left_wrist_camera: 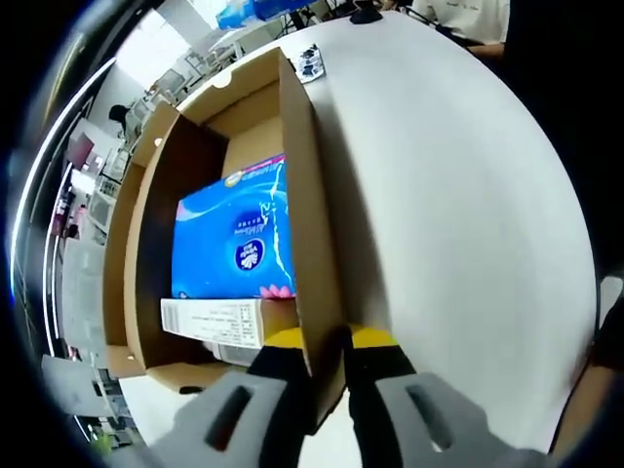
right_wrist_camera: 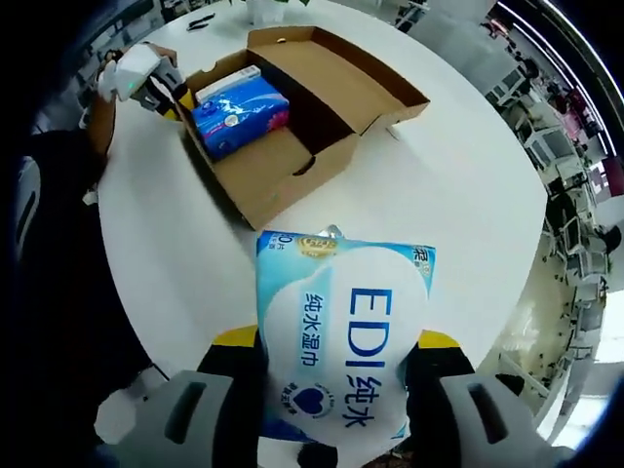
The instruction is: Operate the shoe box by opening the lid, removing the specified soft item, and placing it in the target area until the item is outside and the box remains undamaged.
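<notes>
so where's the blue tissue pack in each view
left gripper view: the blue tissue pack lies inside the open shoe box, left of centre, just above the left claw, which pinches the box wall.
right gripper view: the same pack sits in the box at upper left, near the left claw.
shared landmark: the white round table.

Left gripper [left_wrist_camera: 327, 366] and right gripper [right_wrist_camera: 336, 366] both had grey bodies, black jaws, yellow tips; person wore dark sleeve [right_wrist_camera: 58, 273].
</notes>
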{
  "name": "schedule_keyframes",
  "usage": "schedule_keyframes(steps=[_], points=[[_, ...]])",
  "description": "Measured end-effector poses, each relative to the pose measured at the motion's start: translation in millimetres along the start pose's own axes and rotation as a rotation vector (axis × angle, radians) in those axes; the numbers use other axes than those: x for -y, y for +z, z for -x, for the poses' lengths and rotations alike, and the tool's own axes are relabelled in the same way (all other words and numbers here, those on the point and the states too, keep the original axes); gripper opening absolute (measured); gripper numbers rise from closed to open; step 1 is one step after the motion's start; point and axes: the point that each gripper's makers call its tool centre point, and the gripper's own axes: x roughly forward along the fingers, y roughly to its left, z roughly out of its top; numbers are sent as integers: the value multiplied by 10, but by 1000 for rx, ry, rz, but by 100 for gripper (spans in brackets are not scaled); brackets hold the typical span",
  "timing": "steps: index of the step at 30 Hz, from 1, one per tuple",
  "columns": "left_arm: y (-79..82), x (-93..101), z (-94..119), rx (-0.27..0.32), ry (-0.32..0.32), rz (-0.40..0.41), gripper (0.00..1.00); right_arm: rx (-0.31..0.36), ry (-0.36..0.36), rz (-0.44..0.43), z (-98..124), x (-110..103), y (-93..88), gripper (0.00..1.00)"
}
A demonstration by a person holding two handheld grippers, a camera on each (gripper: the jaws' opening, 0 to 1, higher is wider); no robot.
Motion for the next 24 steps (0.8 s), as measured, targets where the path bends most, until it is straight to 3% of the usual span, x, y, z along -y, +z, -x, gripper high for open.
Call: schedule_keyframes(steps=[4,7,17,21,24], points=[[-6,4,1,-3,-1,0,10,-6,15,49,-99,15,-30,57],[-8,7,2,-6,-4,1,10,-9,21,141,-170,21,-41,57],[-15,-1,-1,-9,-5,1,10,-15,59,258,-311,-17,-2,57],[-14,-5,-3,-9,-5,1,10,-24,68,356,-384,-20,5,56],[-11,-8,-4,-7,-5,1,10,-28,72,351,-436,-16,-1,56]])
